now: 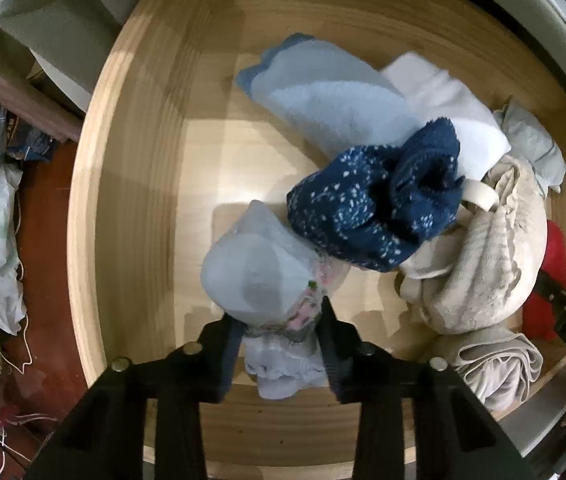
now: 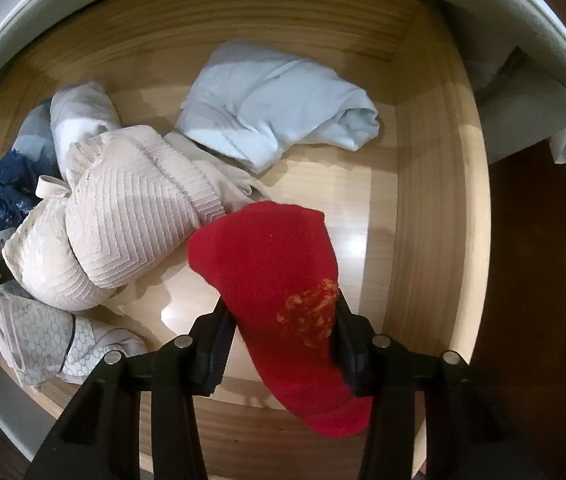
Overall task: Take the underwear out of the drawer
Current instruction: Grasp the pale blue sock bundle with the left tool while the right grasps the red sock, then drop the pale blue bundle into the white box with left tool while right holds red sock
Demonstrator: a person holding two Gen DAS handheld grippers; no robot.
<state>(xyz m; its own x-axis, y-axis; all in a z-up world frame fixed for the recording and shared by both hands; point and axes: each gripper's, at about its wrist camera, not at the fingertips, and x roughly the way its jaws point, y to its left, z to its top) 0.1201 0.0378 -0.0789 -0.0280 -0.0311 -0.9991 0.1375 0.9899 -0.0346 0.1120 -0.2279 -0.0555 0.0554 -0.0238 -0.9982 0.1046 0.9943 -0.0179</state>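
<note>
Pale wooden drawer (image 2: 435, 184) walls ring everything. Inside, the right gripper (image 2: 283, 320) clamps a red fabric garment with an orange print (image 2: 271, 280), its long axis running from the drawer floor toward the camera; the left gripper (image 1: 279, 320) pinches a light-blue bundle with floral trim (image 1: 255, 276). Both grasps look made; lifting clear seems next. Cream ribbed knitwear (image 2: 123, 220) lies between.

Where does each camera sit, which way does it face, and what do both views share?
Left wrist: on the left gripper, facing down into the wooden drawer; its fingers pinch a pale blue garment.
Right wrist: on the right gripper, facing down; its fingers clamp a red garment.
Shared: the drawer, the cream ribbed garment, the navy speckled garment.
</note>
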